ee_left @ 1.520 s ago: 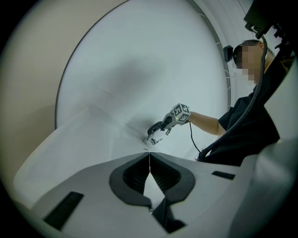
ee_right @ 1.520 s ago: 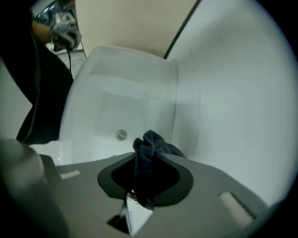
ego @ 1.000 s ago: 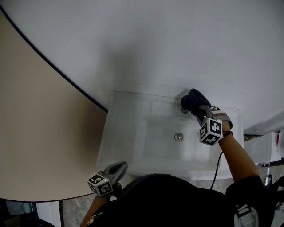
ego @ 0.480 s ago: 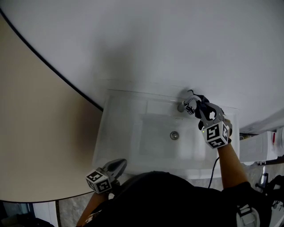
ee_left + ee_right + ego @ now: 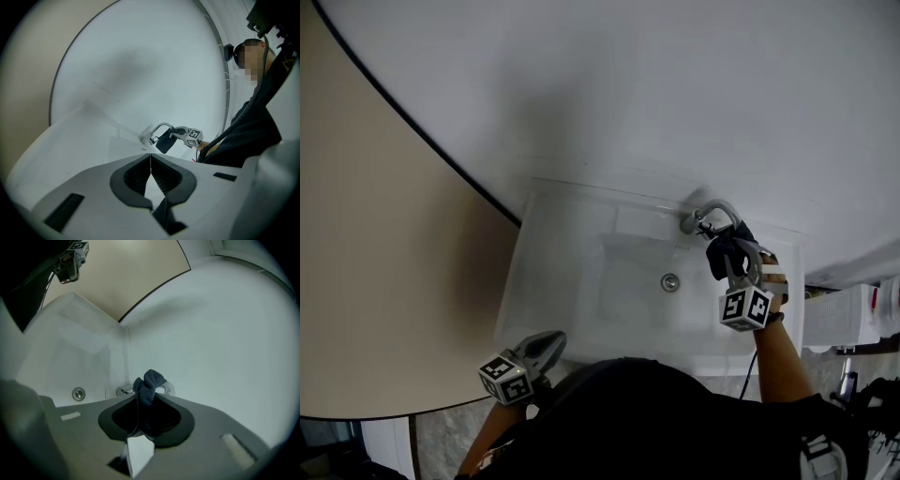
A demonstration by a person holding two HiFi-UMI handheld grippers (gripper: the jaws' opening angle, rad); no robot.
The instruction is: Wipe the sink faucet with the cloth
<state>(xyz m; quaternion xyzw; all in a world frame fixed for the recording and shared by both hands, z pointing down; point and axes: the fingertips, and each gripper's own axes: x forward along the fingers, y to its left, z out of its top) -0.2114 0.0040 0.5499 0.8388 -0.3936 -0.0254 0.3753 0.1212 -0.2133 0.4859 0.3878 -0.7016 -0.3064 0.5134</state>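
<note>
A chrome faucet (image 5: 710, 213) stands at the back rim of the white sink (image 5: 551, 267). My right gripper (image 5: 725, 249) is shut on a bunched dark blue cloth (image 5: 727, 255), just in front of the spout and to its right. In the right gripper view the cloth (image 5: 148, 384) sticks up between the jaws, with the faucet (image 5: 123, 391) close behind it. My left gripper (image 5: 557, 340) hangs at the sink's front left corner, shut and empty. In the left gripper view its jaws meet (image 5: 150, 158), and the faucet (image 5: 157, 130) and cloth (image 5: 164, 142) lie far ahead.
The round drain (image 5: 670, 281) sits in the middle of the basin. A white wall rises behind the sink, and a beige panel (image 5: 366, 281) with a dark curved edge fills the left. A white rack (image 5: 844, 314) stands to the right of the sink.
My right gripper has drawn the cloth off the faucet, back toward me and to the right, so the spout now shows bare. The left gripper has stayed put.
</note>
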